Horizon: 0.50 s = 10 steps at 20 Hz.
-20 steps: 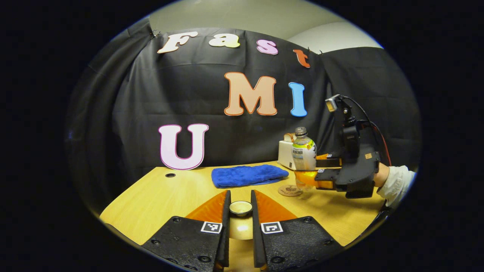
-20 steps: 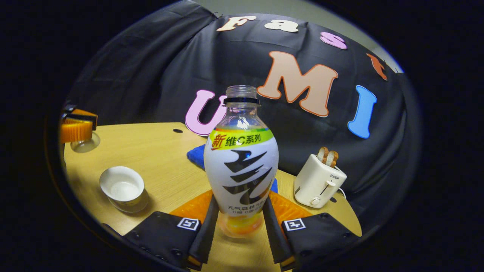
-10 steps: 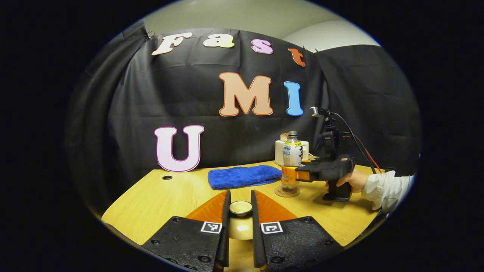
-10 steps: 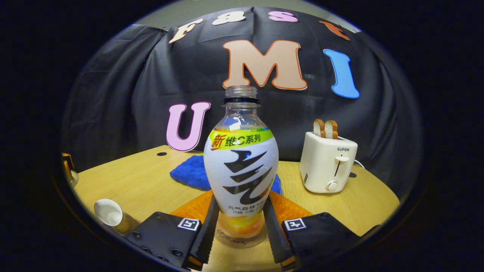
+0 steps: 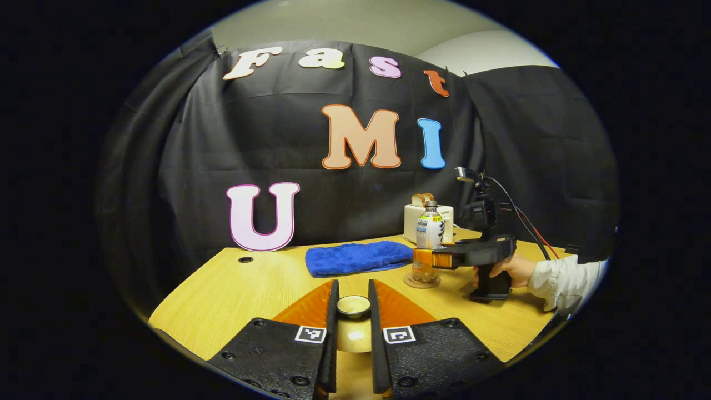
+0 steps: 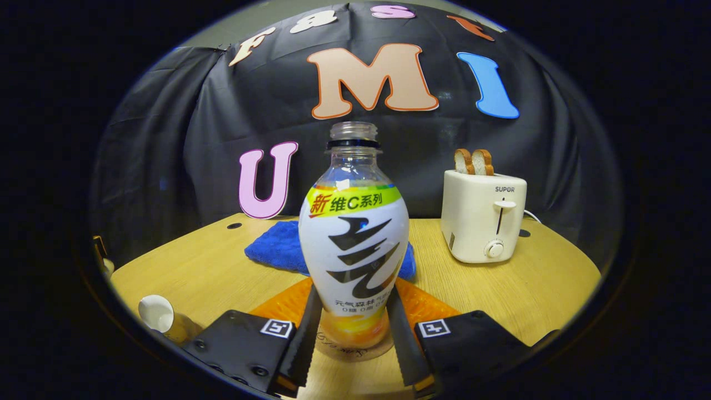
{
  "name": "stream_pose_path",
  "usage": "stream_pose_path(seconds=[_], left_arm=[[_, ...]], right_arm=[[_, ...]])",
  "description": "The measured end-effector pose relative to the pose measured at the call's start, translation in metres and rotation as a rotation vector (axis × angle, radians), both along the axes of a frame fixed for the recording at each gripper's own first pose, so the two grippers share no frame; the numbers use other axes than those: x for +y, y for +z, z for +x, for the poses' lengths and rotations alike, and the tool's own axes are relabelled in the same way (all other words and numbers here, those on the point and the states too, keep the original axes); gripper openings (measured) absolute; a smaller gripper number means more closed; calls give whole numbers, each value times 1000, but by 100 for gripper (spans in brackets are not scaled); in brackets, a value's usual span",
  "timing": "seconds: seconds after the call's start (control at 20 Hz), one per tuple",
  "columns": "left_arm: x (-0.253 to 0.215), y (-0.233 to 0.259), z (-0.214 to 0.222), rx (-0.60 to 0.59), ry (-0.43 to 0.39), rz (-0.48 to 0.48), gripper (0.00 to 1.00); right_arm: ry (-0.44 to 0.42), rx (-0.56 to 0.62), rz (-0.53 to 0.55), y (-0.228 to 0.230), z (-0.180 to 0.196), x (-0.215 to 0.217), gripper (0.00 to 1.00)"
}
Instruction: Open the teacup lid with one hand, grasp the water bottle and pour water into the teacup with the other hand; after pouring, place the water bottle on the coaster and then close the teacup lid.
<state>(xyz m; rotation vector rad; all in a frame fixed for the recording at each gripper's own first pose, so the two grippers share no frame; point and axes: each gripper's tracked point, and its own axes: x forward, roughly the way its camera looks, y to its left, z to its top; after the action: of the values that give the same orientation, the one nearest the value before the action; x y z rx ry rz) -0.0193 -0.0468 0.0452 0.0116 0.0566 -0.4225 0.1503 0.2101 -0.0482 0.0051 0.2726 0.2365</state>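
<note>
Bottle placing looks nearly done. The water bottle (image 6: 354, 244) stands straight up, its long side pointing up, with its bottom on the round coaster (image 6: 347, 351), or just above it; I cannot tell if it touches. The right gripper (image 6: 351, 333) has its jaws pressed on the bottle's low part, one on each side. From the left gripper view the same bottle (image 5: 427, 241) shows over the coaster (image 5: 422, 281), with a person's hand (image 5: 511, 266) holding the right gripper there.

The left gripper (image 5: 353, 328) has its jaws closed on the teacup lid (image 5: 354, 306), which sits right between them, held above the tabletop (image 5: 233, 294). The teacup (image 6: 156, 314) is low at the left in the right gripper view, well apart from the bottle. I think the left gripper is the one to bring the lid to the cup.

Count: one bottle, one coaster, one teacup, one lid, one blue towel (image 6: 278, 250), one toaster (image 6: 482, 214).
</note>
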Motion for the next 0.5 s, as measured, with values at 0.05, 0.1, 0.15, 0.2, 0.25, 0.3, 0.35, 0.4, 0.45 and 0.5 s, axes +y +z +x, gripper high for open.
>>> stream_pose_path(seconds=[0.05,0.1,0.15,0.2,0.25,0.3,0.35,0.4,0.45,0.5], left_arm=[[0,0,0,-1,-1,-1,23],[-1,1,-1,-1,0,0,23],[-1,1,-1,-3,-1,0,23],[-2,2,-1,-5,-2,0,23],[-2,2,-1,-3,-2,1,23],[-3,1,-1,-2,-5,0,23],[-4,2,-1,-1,-7,-1,23],[-5,1,0,-1,-8,1,23],[-6,1,1,-2,-12,4,23],[-7,1,1,-5,-15,6,23]], right_arm=[[2,1,-5,-1,-2,1,66],[2,-4,-14,0,-2,1,67],[4,-5,-20,-1,-3,2,70],[7,-3,-26,-3,-3,3,72],[7,-5,-35,-3,-3,3,74],[9,-5,-39,-4,-4,3,76],[13,-4,-40,-4,-5,4,77],[13,-5,-40,-5,-5,4,83],[12,-8,-41,-5,-6,3,83],[5,-12,-45,-3,-7,1,90]])
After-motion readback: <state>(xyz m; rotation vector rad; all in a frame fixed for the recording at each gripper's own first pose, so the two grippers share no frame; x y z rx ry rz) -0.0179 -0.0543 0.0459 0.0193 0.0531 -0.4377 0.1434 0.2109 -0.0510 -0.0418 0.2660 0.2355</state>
